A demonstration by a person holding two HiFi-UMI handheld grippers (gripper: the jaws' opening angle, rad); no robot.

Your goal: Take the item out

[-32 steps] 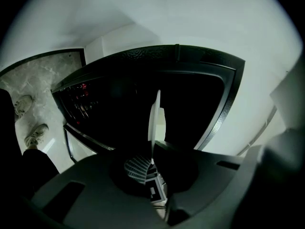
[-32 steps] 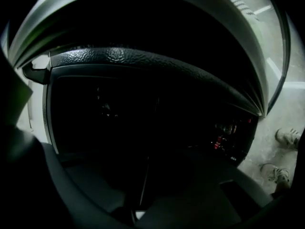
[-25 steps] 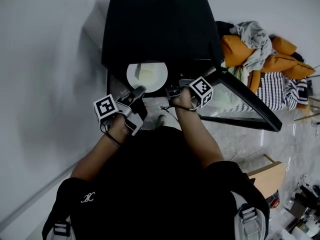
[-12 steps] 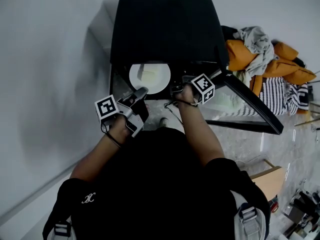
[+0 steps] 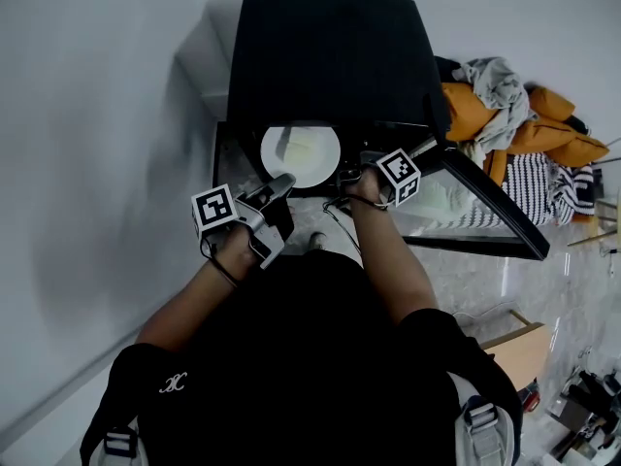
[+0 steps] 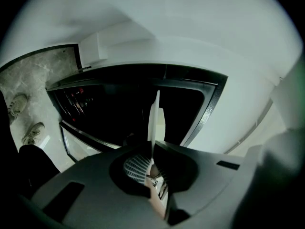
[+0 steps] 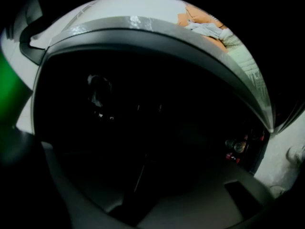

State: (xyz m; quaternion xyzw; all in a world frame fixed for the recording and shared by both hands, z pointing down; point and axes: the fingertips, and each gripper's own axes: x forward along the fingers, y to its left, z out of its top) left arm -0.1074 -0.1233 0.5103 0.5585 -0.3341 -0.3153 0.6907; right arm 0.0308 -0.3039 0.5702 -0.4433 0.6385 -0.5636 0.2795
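Note:
A white plate (image 5: 301,155) with a pale piece of food on it sits at the mouth of the black oven (image 5: 330,56). My left gripper (image 5: 278,184) is shut on the plate's near rim. In the left gripper view the plate (image 6: 153,120) stands edge-on, running out from the closed jaws of the left gripper (image 6: 150,160). My right gripper (image 5: 352,170) hovers just right of the plate at the oven's front. Its jaws are opening. The right gripper view is very dark and shows nothing between them.
The oven's glass door (image 5: 485,212) stands swung open to the right. A heap of orange, grey and striped clothes (image 5: 514,105) lies behind it. A white wall (image 5: 97,163) runs close on the left. The person's shoes (image 6: 31,133) stand on the marbled floor.
The head view has drifted a little, so oven, plate and both grippers sit slightly further right. The left gripper keeps its hold on the plate.

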